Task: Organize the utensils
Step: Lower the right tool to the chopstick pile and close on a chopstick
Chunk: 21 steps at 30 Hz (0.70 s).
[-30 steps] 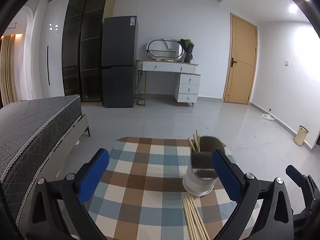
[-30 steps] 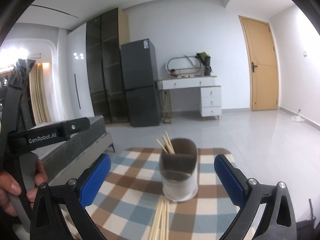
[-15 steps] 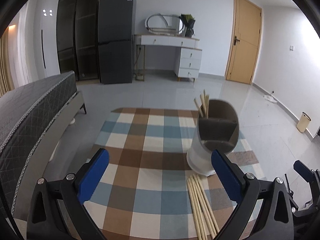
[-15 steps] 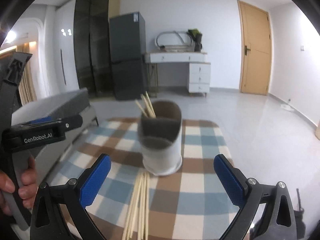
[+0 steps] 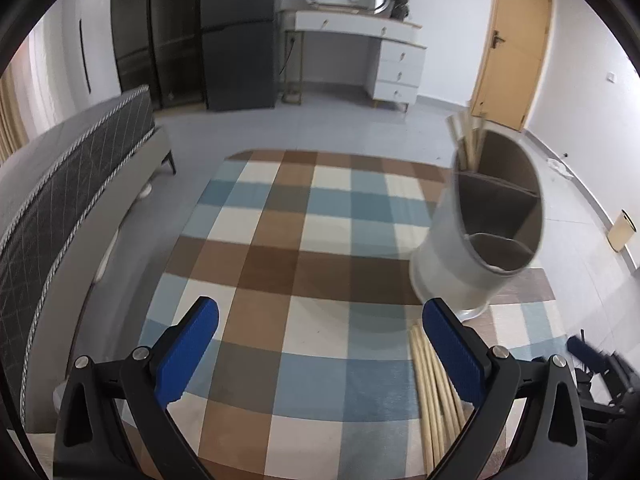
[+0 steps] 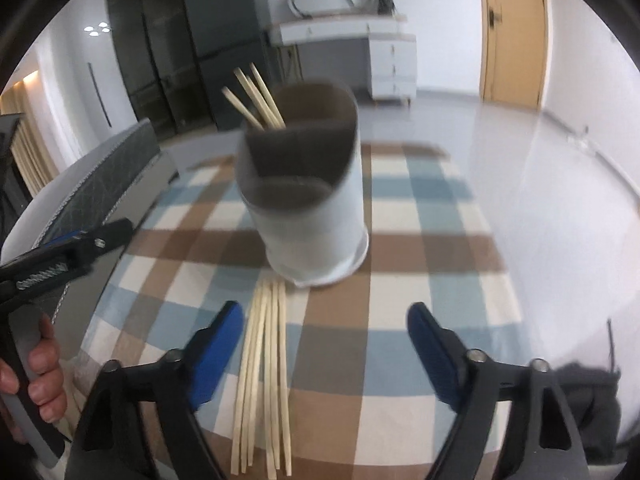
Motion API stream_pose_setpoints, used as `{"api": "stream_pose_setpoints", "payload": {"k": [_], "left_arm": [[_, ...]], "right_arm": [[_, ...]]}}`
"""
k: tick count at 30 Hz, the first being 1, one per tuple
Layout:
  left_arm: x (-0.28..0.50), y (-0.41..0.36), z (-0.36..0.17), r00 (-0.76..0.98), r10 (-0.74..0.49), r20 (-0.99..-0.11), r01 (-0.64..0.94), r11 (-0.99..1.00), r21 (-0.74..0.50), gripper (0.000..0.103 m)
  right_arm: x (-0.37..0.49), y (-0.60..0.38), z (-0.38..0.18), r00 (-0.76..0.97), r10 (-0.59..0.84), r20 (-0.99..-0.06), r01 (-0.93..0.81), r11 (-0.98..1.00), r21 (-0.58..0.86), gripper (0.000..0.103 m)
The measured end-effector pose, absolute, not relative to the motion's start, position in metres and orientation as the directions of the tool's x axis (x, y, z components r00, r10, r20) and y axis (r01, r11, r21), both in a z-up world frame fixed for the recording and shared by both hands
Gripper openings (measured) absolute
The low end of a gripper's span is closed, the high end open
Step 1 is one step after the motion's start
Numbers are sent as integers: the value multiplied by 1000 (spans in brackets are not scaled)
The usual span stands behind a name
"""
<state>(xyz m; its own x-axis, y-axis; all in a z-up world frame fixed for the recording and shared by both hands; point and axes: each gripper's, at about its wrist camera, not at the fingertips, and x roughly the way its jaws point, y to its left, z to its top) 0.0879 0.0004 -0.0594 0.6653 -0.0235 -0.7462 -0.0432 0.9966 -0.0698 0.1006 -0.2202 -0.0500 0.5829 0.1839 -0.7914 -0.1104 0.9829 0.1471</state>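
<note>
**Chopsticks lie lengthwise before the holder**

Left gripper (image 5: 320, 344) hangs spread and empty over the checked bench (image 5: 280, 280). Loose chopsticks (image 6: 264, 376) lie bundled, long axis pointing away toward the divided utensil holder (image 6: 312, 208), whose rear compartment holds upright chopsticks (image 6: 256, 96). Right gripper (image 6: 324, 340), jaws just narrowing, stays apart, empty, beside the bundle.

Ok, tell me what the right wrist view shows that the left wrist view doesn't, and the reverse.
Only the right wrist view: a hand gripping the left gripper's handle, the right gripper, open with nothing between its jaws, which have just been closing, and the loose chopsticks nearly full length.

Only the left wrist view: the left gripper, open and empty, and a bin by the wall.

Both: the utensil holder with chopsticks standing in it, the checked tablecloth, bed, fridge, dresser, door.
</note>
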Motion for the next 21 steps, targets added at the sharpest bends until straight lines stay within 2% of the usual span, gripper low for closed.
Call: {"api": "stream_pose_setpoints", "payload": {"k": [2, 4, 8, 9, 11, 14, 21], "left_arm": [[93, 6, -64, 641, -24, -767, -69, 994, -88, 99], [98, 12, -69, 617, -21, -787, -97, 990, -102, 99], [106, 22, -77, 581, -33, -814, -131, 982, -134, 99], [107, 24, -79, 570, -37, -821, -140, 980, -141, 99], [107, 28, -82, 555, -41, -831, -156, 976, -152, 99], [109, 33, -83, 544, -42, -838, -165, 974, -157, 99], [112, 41, -89, 522, -42, -852, -187, 969, -163, 99]], "right_arm": [[106, -217, -59, 551, 191, -812, -120, 981, 149, 67], [113, -211, -67, 529, 190, -827, -143, 981, 134, 65], [127, -190, -88, 478, 176, -861, -215, 973, 79, 53], [131, -186, -94, 466, 174, -867, -225, 971, 74, 46], [139, -180, -105, 432, 181, -883, -238, 968, 82, 40], [145, -175, -113, 404, 201, -893, -241, 965, 108, 35], [149, -171, -124, 362, 185, -914, -245, 965, 98, 30]]}}
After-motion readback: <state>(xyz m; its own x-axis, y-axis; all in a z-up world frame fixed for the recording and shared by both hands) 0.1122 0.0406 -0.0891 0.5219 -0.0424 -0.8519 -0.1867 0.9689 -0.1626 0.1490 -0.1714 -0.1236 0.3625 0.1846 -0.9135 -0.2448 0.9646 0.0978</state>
